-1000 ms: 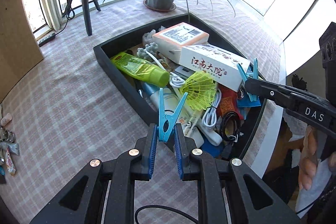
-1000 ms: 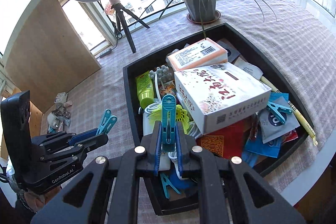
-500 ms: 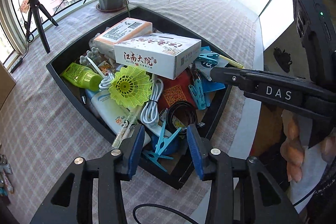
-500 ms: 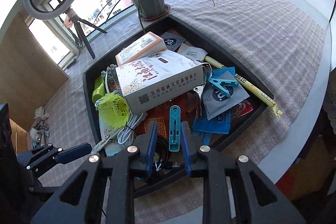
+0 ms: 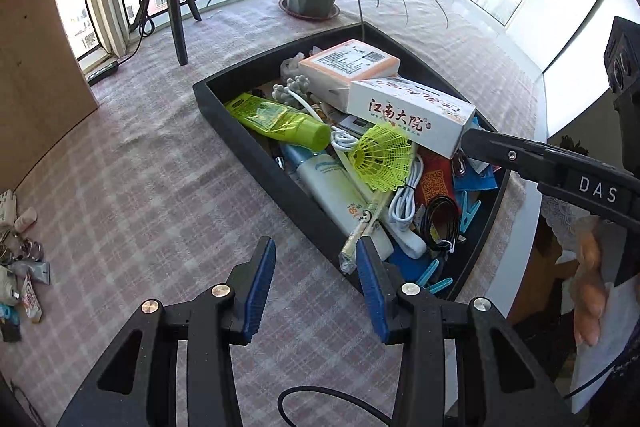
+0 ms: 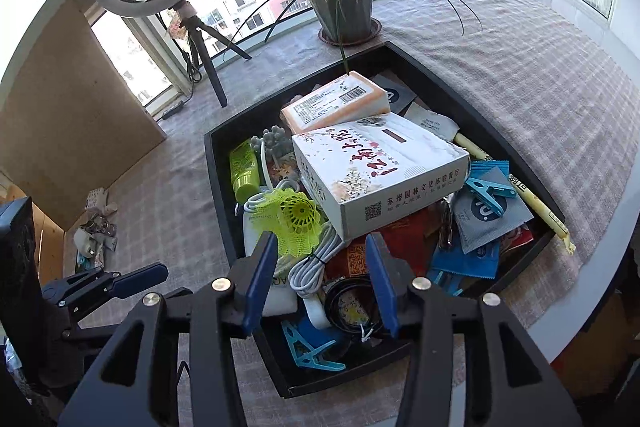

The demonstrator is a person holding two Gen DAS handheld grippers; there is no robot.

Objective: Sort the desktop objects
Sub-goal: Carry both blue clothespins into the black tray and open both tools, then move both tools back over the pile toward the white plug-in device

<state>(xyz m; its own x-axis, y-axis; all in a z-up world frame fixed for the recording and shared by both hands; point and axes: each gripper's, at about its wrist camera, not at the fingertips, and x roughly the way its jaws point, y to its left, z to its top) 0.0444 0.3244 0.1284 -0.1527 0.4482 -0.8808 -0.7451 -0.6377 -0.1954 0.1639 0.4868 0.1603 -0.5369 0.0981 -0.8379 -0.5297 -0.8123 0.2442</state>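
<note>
Desktop objects were seen piled in the black tray (image 6: 218, 183), centre of the right wrist view, w/ a few more bits loose on the cloth at far left. Left gripper (image 5: 316, 283) was held over the checked tablecloth (image 5: 152, 187) just short of the tray's near rim, fingers wide, nothing btwn them. Right gripper (image 6: 322, 277) was hung over the tray's near end, fingers wide too, empty. Blue clothes pegs (image 6: 310, 349) were lying at the tray's lower corner: judged light, stiff plastic, slippery, best pinched across the flat sides. The yellow shuttlecock (image 6: 294, 221) looked featherweight and crushable; the cork end would suit. The white cable (image 6: 312, 263) was judged floppy, to be taken at its tie. The white box (image 6: 380, 167) looked bulky, prob. too wide except by an edge.
</note>
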